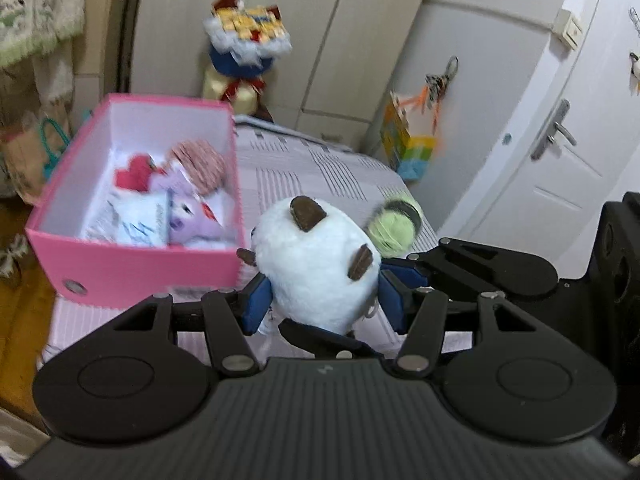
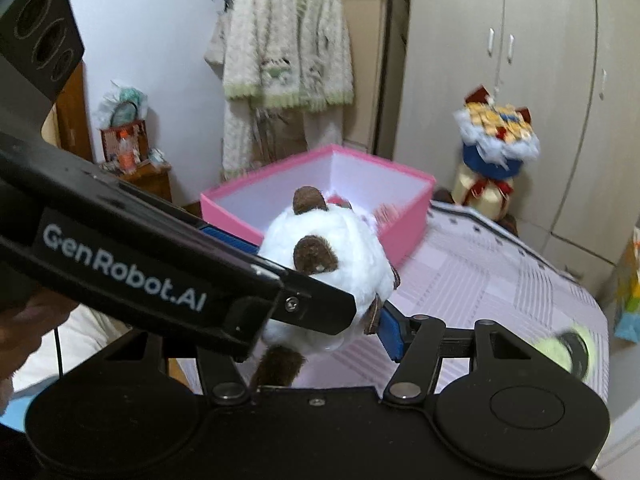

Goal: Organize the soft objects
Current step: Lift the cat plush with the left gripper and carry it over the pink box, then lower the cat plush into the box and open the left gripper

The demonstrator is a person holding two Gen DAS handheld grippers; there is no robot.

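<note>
1. Left tongs point(image 1: 320, 300) and right tongs point(image 2: 320, 304) both clamp the white plush toy point(image 1: 316, 264) above the bed point(image 1: 320, 176).
2. Step, judged: carrying; next, lower into pink box point(image 1: 132, 264).

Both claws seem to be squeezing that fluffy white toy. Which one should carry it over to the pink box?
Probably the left gripper: its fingers grip the white plush on both sides, and the pink box sits just to its left. The right gripper also clamps it.
</note>
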